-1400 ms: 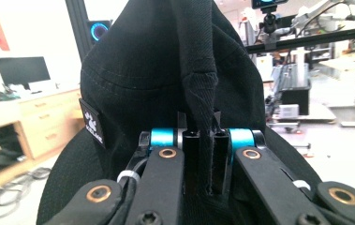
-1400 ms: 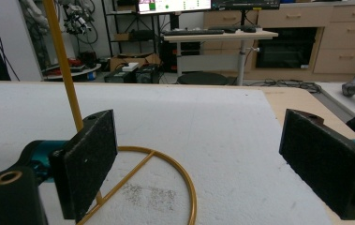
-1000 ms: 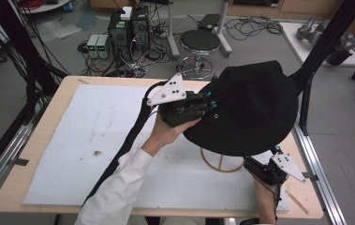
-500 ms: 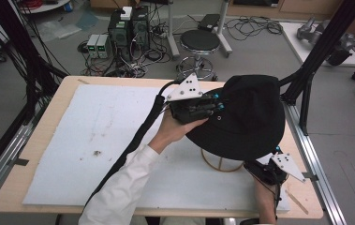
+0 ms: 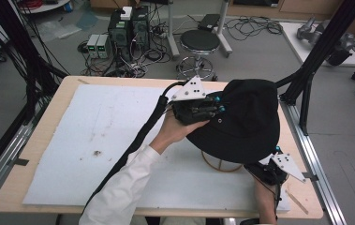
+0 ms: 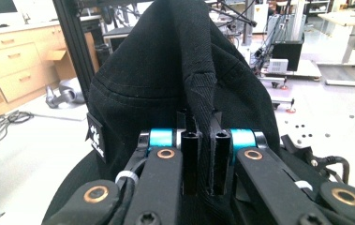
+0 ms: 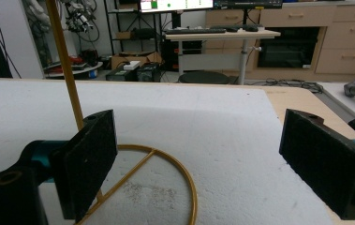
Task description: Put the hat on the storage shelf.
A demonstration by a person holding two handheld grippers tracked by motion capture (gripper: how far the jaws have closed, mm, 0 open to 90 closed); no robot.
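One black hat [image 5: 243,124], pinched by left claw [image 6: 202,161]; right claw [image 7: 212,164] spread beside one gold stand [image 7: 133,173].

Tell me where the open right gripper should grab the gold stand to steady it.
Grip the thin upright rod low down, just above the ring base, coming level from the near right. The ring lies flat on the foam, so it offers no edge. The right gripper is open; the rod rises behind its left pad.
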